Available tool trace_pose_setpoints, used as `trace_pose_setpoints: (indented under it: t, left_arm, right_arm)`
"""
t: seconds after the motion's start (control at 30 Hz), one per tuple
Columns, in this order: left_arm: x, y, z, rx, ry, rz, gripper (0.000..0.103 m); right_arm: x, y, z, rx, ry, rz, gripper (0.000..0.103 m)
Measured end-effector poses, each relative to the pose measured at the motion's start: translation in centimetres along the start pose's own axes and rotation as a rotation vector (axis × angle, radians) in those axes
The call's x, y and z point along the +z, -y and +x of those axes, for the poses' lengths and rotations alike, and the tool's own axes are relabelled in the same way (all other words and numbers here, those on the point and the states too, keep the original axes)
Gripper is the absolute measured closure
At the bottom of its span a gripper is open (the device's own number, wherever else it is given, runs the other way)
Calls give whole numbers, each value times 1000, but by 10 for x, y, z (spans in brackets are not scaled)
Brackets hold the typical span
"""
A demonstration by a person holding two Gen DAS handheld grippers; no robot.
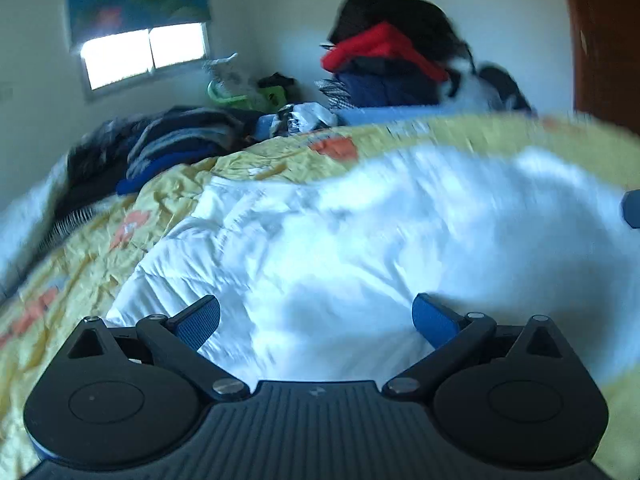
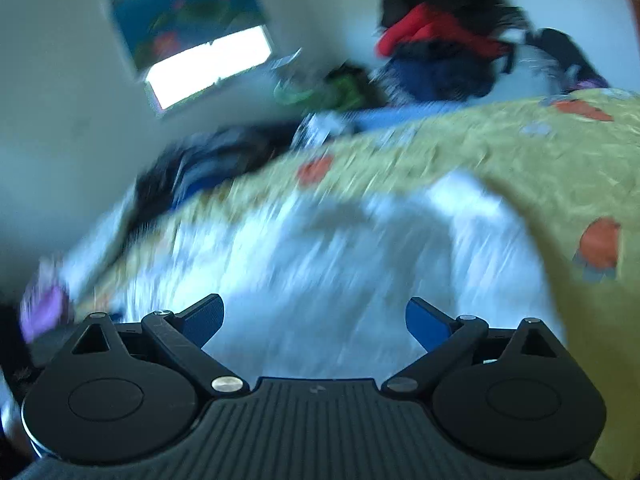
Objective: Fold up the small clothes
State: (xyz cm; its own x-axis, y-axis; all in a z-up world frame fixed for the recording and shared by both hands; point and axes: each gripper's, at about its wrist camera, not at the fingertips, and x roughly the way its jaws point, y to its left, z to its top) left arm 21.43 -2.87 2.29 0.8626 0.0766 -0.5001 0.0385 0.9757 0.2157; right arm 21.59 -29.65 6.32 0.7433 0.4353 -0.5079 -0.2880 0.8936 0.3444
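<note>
Only the right wrist view shows a purple cloth (image 2: 42, 312) at its left edge.

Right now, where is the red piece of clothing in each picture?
Left wrist view: the red garment sits upper middle, high on the clothes pile against the far wall.
Right wrist view: the red garment is upper right of middle, blurred, on the same pile.
Shared landmark: the bright window, to the left of it in both.
</note>
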Motion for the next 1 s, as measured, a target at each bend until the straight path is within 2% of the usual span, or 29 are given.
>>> trace_pose_setpoints:
  t: [0.07,0.13,0.23,0.33,0.43,0.47,0.5,0.6,0.67,0.73,0.8,0.9,1.0]
  left_arm:
    - [-7,11,5,26,24,53,0]
    - [-8,14,20,3,-19,74,0]
    - [-6,2,41,-66,-106,-30,0]
    - [-3,1,46,-76,-114,-17,0]
    - [4,-10,32,-72,-136,-67,0]
    - [3,-17,22,-58,-121,-98,0]
    - [0,-25,9,-45,-95,-131,0]
    - [-10,-57,-26,13,-36,-258,0]
    - [-19,-82,-40,45,-28,-380,0]
    - [-29,-104,-45,82,-48,-507,0]
    - [-37,-121,-40,111,-88,-620,0]
    - [-46,-135,-26,119,-177,-734,0]
    - [-49,-140,-19,94,-206,-808,0]
  right_arm:
    - [-17,-16,11,-44,-46,-109,7]
    - [-32,-22,36,-125,-153,-184,7]
    - [-52,-22,50,-156,-146,-269,4]
    - [-49,-28,55,-167,-188,-285,4]
    - [-38,-26,50,-140,-223,-242,1]
    - [-33,-25,46,-135,-222,-201,3]
    - [-26,-20,38,-121,-213,-145,9]
    - [-5,-7,9,-33,-118,24,11]
    - [12,-10,-2,16,-57,51,10]
    - [29,-17,1,69,-44,57,9]
    - [46,-25,15,138,-49,77,9]
    - [71,-37,58,224,-89,108,9]
    - [92,-45,107,216,-132,123,9]
